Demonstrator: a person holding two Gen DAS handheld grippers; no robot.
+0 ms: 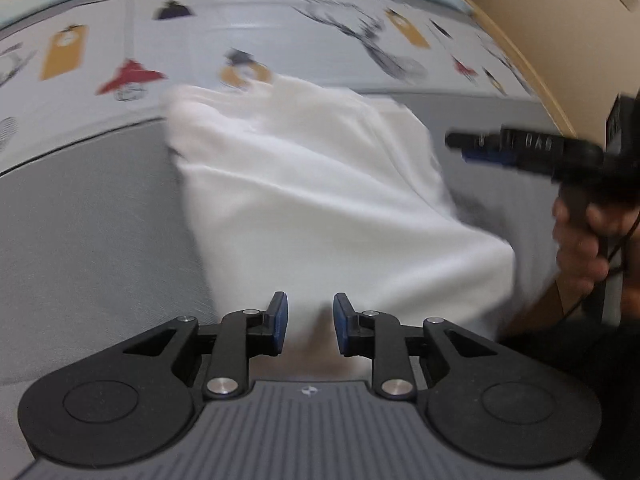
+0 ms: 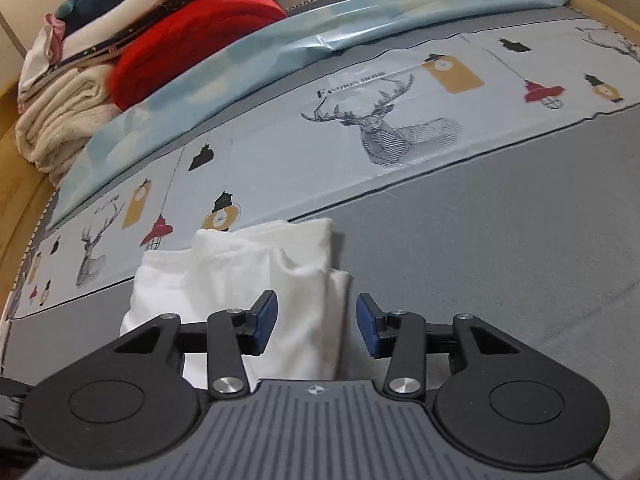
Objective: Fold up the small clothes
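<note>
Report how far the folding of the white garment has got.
Done: the white garment lies on the grey sheet, folded into a narrow stack. In hand: nothing; the left tool and the right tool are both open above it. Left: perhaps a final fold, then the clothes pile.

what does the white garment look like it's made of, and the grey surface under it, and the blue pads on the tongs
White garment: probably soft cotton knit; matte, with limp, rounded folds.
Grey surface: seems a woven fabric cover; fine matte texture, with a printed band of deer and lanterns.
Blue pads: look like rubber or soft plastic; smooth, dull blue on black rigid fingers.
</note>
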